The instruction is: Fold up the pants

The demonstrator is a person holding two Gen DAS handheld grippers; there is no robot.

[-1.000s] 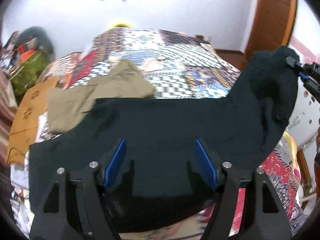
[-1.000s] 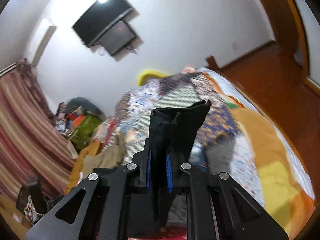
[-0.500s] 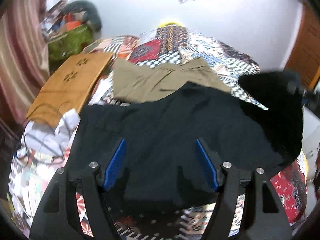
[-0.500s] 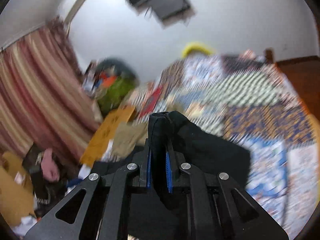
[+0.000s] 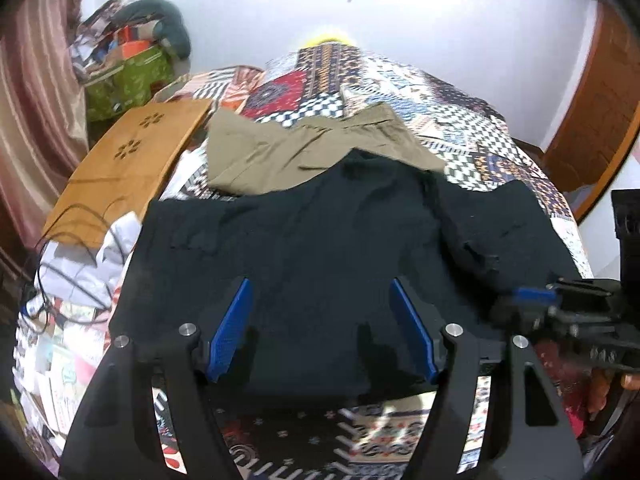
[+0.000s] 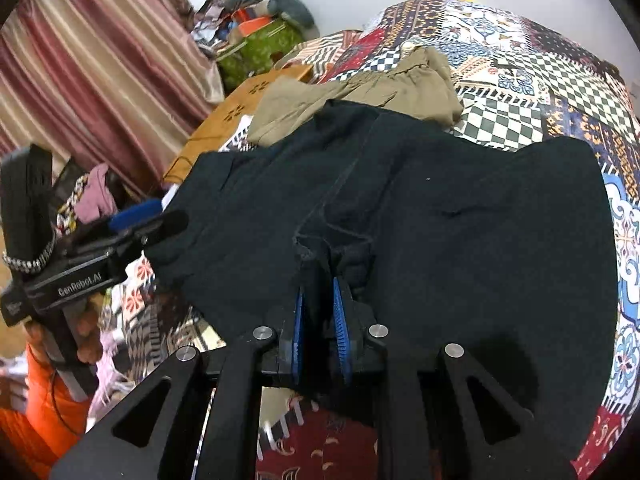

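Black pants (image 5: pixel 320 240) lie spread across the patchwork bed, seen also in the right wrist view (image 6: pixel 460 220). My left gripper (image 5: pixel 320 328) is open, its blue pads wide apart just above the near part of the pants, holding nothing. It shows at the left of the right wrist view (image 6: pixel 148 216). My right gripper (image 6: pixel 318 304) is shut on a bunched fold of the black pants, low over the bed. It shows at the right edge of the left wrist view (image 5: pixel 532 296).
Khaki pants (image 5: pixel 304 148) lie behind the black ones, partly under them. A wooden lap table (image 5: pixel 128 164) sits at the bed's left edge beside cables and a white cloth (image 5: pixel 80 256). A green bag (image 5: pixel 124 80), striped curtain (image 6: pixel 100 60) and wooden door (image 5: pixel 596 108) surround the bed.
My right gripper has brought its held fold of the black pants down from raised in the air to the bed. The pants now lie flatter. My left gripper stayed open.
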